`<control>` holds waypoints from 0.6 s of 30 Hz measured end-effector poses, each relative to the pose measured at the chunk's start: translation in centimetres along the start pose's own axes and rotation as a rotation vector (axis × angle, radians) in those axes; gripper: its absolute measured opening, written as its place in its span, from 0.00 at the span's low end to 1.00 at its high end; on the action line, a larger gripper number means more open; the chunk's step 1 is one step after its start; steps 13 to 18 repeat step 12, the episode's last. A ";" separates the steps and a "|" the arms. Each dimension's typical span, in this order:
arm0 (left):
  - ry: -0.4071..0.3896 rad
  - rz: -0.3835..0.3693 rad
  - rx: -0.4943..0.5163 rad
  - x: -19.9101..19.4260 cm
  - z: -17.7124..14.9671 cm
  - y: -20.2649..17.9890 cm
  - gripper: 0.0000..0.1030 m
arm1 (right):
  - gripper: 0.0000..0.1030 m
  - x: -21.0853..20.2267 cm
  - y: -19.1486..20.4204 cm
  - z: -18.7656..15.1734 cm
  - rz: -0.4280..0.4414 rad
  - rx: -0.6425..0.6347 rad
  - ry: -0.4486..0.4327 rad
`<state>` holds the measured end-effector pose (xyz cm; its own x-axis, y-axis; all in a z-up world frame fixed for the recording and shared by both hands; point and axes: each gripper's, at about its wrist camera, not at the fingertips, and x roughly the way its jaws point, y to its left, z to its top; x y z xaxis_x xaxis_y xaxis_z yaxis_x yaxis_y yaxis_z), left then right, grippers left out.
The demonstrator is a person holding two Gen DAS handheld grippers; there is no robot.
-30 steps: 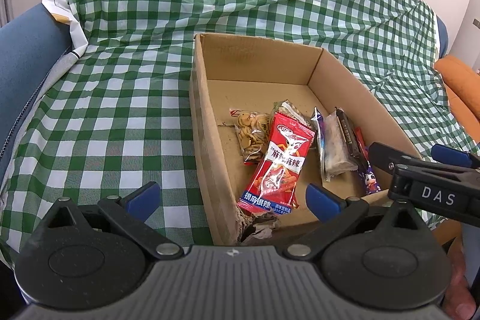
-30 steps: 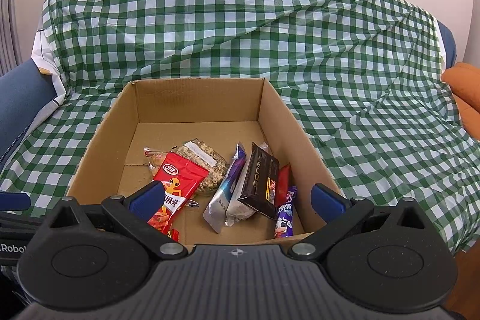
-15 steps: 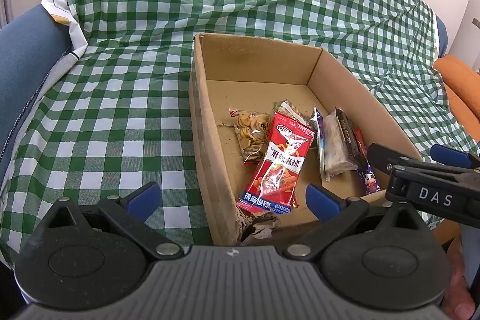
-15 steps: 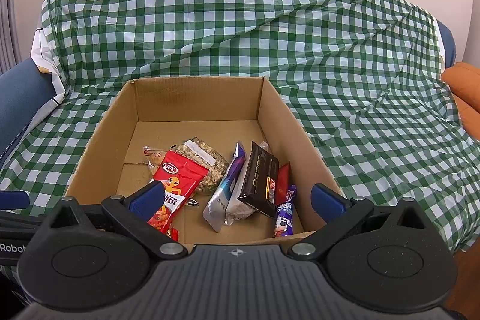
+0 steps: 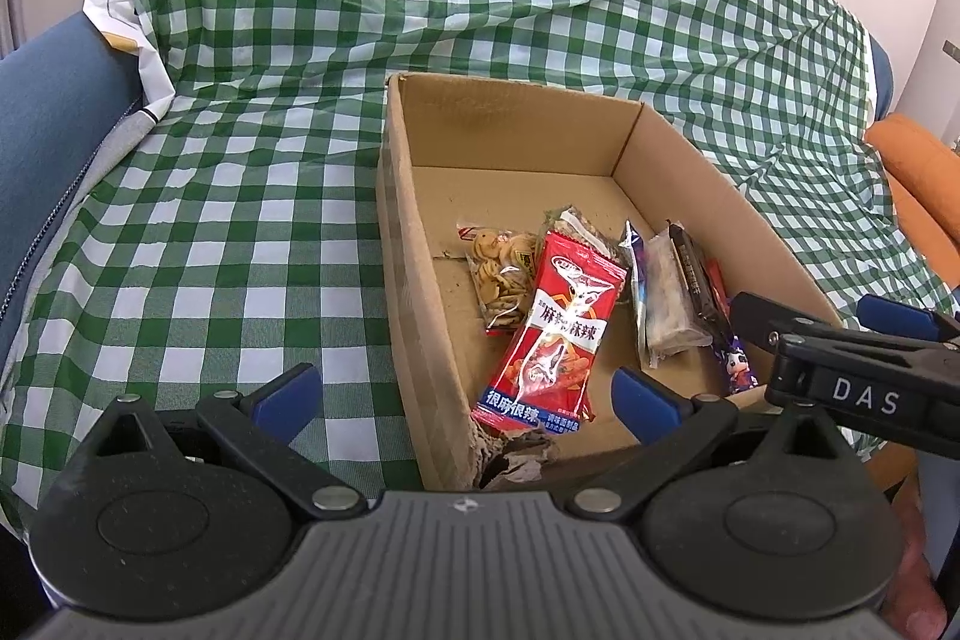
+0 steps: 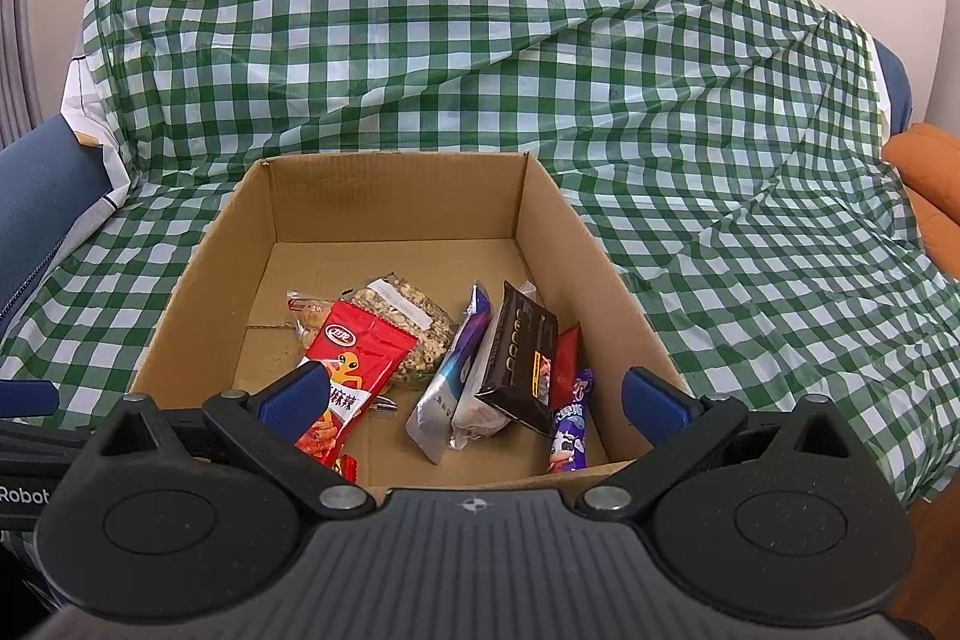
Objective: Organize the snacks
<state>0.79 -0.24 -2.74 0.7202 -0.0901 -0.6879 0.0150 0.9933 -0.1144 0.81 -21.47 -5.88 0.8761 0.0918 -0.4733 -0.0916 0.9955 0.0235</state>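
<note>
Inside the cardboard box (image 6: 606,280) on the checked cloth (image 6: 750,232) the snack packets (image 6: 516,358) already lie together, so little seems left, with left gripper (image 5: 465,394) and right gripper (image 6: 474,397) both spread empty.

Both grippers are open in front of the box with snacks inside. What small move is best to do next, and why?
Probably lower the right gripper into the cardboard box toward the dark brown packet. Both grippers are open and hold nothing, the left gripper being near the box's torn corner. That packet leans on top of its neighbours, almost straight ahead of the right fingers, so it looks easiest to pinch.
</note>
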 end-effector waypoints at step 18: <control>-0.009 0.005 0.009 0.4 0.3 0.0 1.00 | 0.99 0.7 0.6 0.2 -0.004 -0.006 0.021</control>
